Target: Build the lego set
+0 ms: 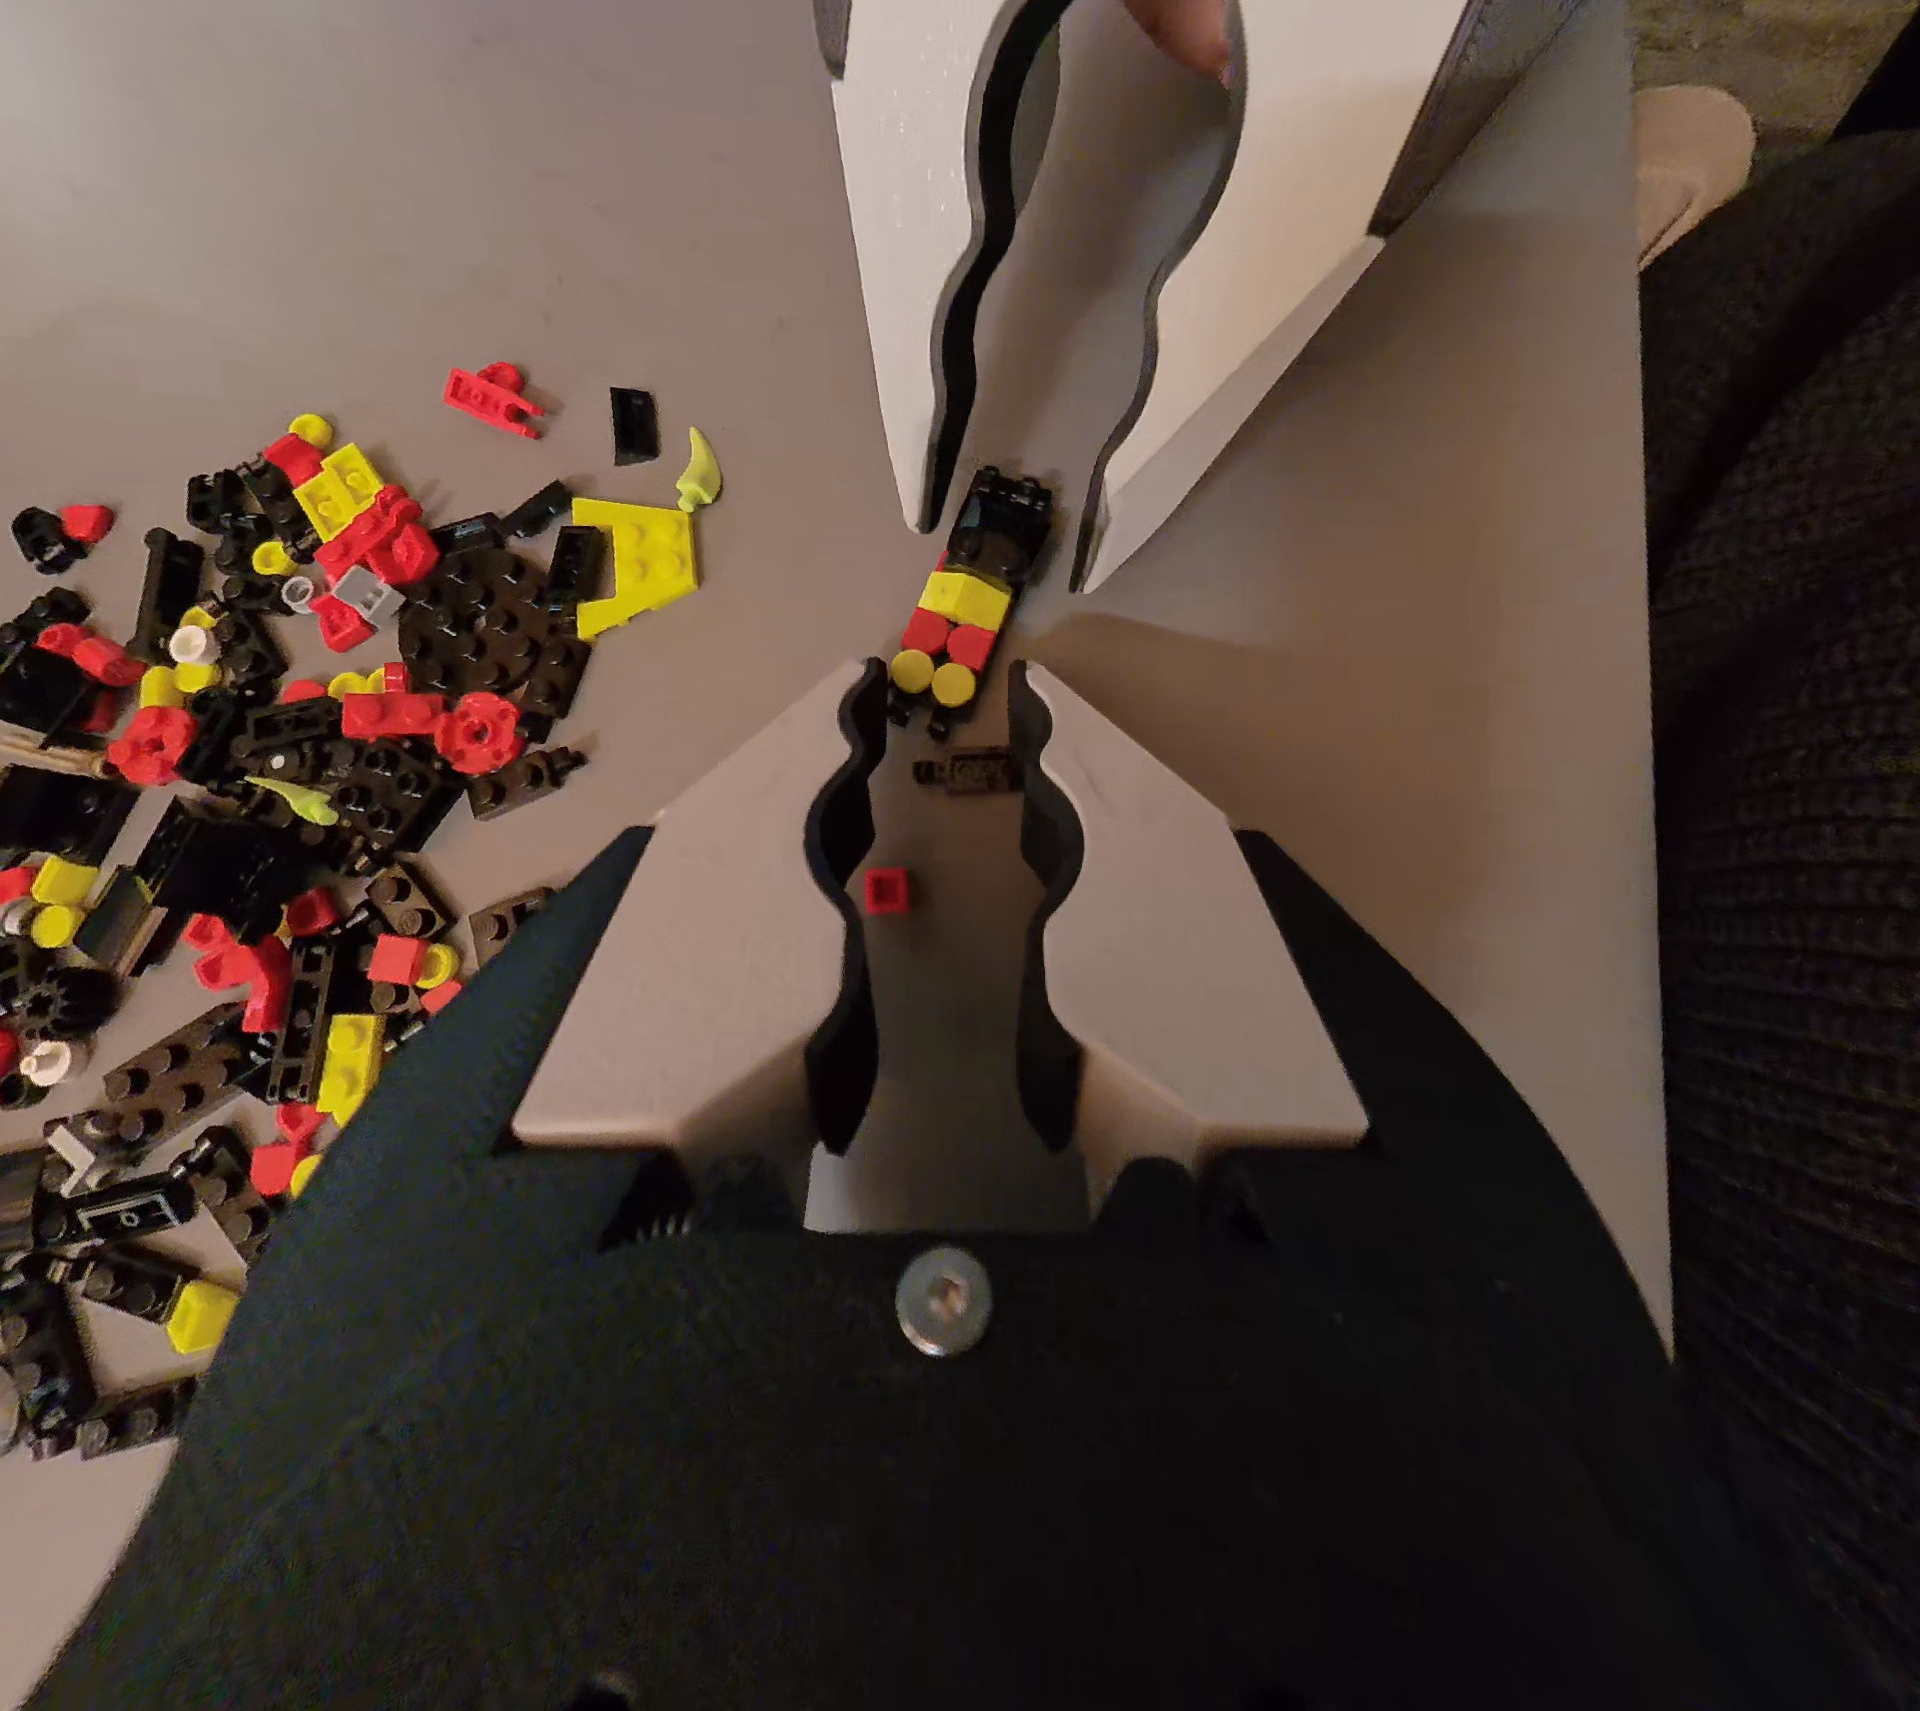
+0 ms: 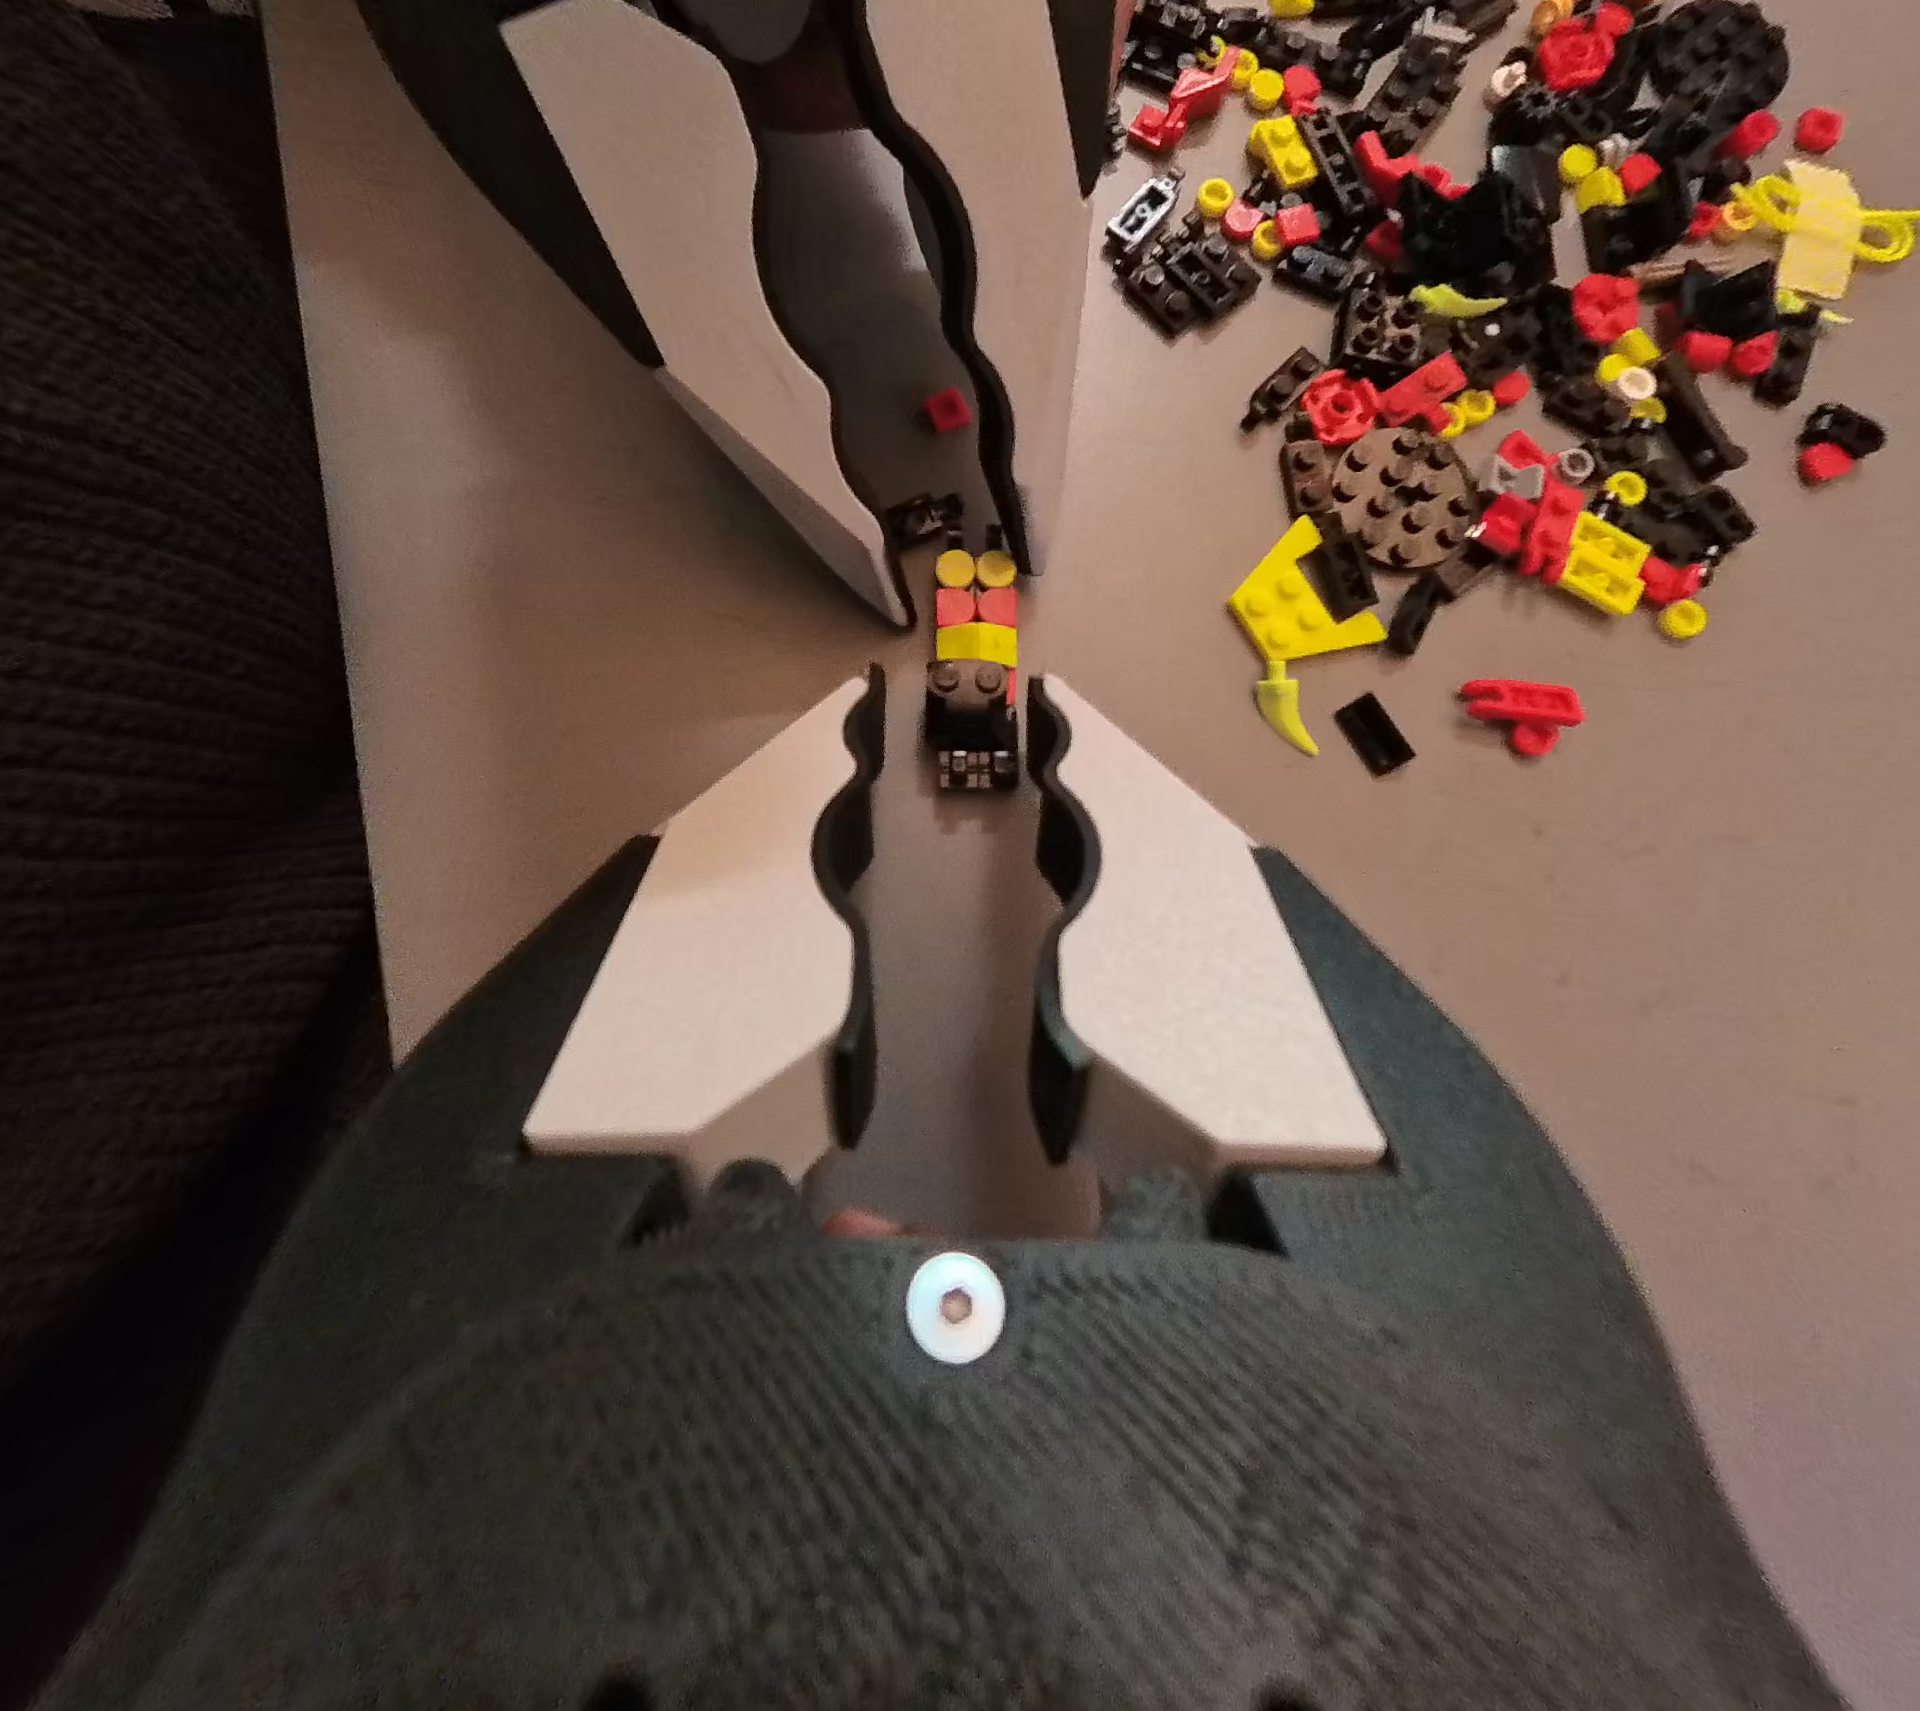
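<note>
Both grippers meet tip to tip over the small lego assembly (image 1: 966,596) at frame centre of each wrist view, a black, yellow and red stack lying on the grey table (image 1: 312,103). Left gripper (image 1: 940,674): fingers apart, tips flanking the end with two yellow round studs, contact not clear. Right gripper (image 2: 954,685): fingers apart, tips either side of the black end, a thin gap visible on the left side; cannot tell if the right pad touches. In the left view the right gripper (image 1: 1003,555) comes down from the top of frame. A loose red stud piece (image 1: 886,890) and a small black plate (image 1: 971,771) lie on the table between the left fingers. Loose brick pile (image 1: 260,778) fills the left of the left view, upper right of the right view (image 2: 1507,259). Dark knit fabric (image 1: 1787,726) along the right edge.
</note>
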